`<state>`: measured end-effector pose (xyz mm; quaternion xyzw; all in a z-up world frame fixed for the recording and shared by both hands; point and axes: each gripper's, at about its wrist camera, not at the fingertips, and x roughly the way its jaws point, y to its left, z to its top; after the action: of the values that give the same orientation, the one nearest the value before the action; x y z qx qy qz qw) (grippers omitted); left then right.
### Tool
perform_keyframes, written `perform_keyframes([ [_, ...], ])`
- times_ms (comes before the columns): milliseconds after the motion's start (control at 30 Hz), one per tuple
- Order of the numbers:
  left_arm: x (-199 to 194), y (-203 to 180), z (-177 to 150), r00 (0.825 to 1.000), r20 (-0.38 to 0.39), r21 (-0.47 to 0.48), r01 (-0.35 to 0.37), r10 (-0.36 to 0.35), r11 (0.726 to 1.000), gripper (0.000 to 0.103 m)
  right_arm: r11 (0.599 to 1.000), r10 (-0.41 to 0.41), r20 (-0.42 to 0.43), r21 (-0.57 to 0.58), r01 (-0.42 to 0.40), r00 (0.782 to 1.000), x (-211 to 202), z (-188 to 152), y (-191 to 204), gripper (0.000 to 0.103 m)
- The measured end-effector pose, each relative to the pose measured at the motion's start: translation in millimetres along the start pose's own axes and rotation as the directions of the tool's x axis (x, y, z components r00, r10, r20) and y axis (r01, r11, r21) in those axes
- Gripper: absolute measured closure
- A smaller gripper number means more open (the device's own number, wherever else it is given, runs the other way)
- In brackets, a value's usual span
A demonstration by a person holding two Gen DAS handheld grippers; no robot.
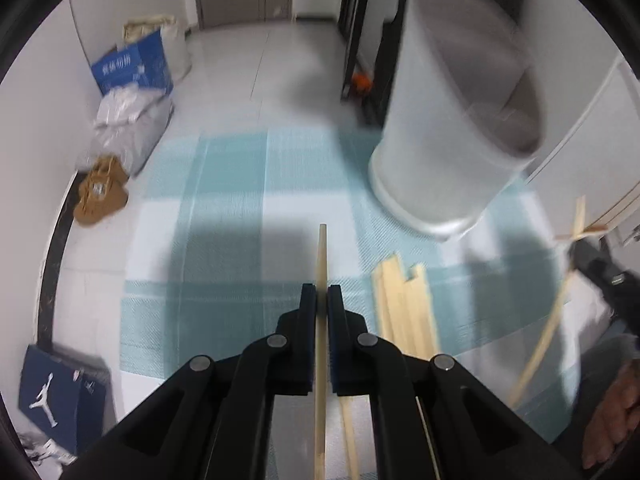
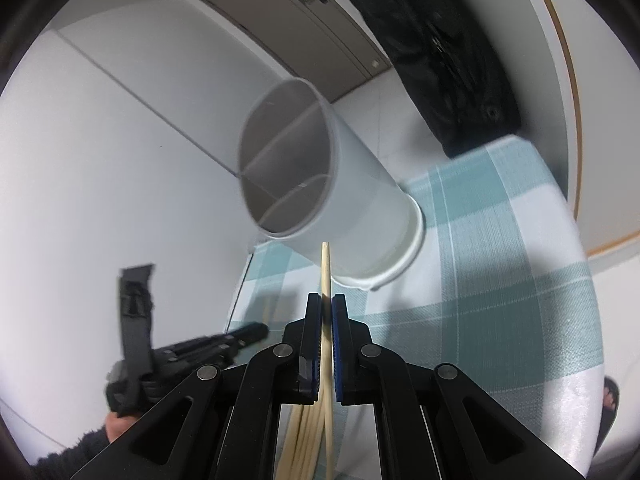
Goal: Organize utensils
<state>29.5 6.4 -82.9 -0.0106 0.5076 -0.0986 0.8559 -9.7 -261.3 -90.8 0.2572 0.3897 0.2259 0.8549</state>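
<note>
Two fisheye views look along a pair of black two-finger grippers over a table spread with a woven cloth [image 1: 224,184] checked in pale teal and white. In the left wrist view, at the far left, a tiled floor holds a blue cardboard box [image 1: 134,67], a grey plastic sack [image 1: 130,128] and a tan bag [image 1: 100,192]. Toward the middle, the left gripper [image 1: 322,300] has its blue-padded fingers clamped on a single chopstick [image 1: 322,256], a slim, pale, smooth wooden stick whose blunt tip juts forward past the pads. Just right of it, a loose bundle of matching chopsticks [image 1: 404,304] lies flat on the cloth, their square ends uneven. Further right stands a tall, white, translucent plastic holder [image 1: 448,120], cylindrical, blurred, with a raised foot ring. At the far right edge the other gripper [image 1: 592,256] appears, a chopstick crossing it. In the right wrist view, at the left, a hand [image 2: 120,424] grips the left tool's handle. In the centre, the right gripper [image 2: 326,304] is pinched tight on one chopstick [image 2: 326,268], more pale sticks [image 2: 304,440] lying below it. Behind stands the holder [image 2: 352,208], its open mouth showing inner dividers. At the right, a black bag [image 2: 448,52] sits past the cloth.
</note>
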Motion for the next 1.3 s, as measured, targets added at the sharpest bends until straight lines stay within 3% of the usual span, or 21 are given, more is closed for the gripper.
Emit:
perform_keyframes([
  [167,-44,-5,-7,0.987,0.159,-0.003,0.024,-0.023,1.0,0.102,0.995,-0.003,0.077,-0.102,0.011,0.997,-18,-3,25,0.099],
  [367,-65,-13,-5,0.963,0.265,-0.034,0.063,-0.051,0.997,0.102,0.974,-0.007,0.141,-0.225,0.039,0.99,-28,-5,54,0.099],
  [733,-89,-9,26,0.876,0.471,-0.099,0.175,-0.109,0.98,0.102,0.967,-0.005,0.171,-0.251,0.049,0.985,-41,9,69,0.099],
  [1067,-116,-23,83,0.783,0.608,-0.082,0.223,-0.129,0.971,0.102,0.963,0.007,0.224,-0.264,0.054,0.975,-73,74,95,0.099],
  [1300,-111,-29,130,0.742,0.65,-0.05,0.259,-0.165,0.965,0.102,0.961,-0.017,0.248,-0.262,0.084,0.969,-76,144,110,0.099],
])
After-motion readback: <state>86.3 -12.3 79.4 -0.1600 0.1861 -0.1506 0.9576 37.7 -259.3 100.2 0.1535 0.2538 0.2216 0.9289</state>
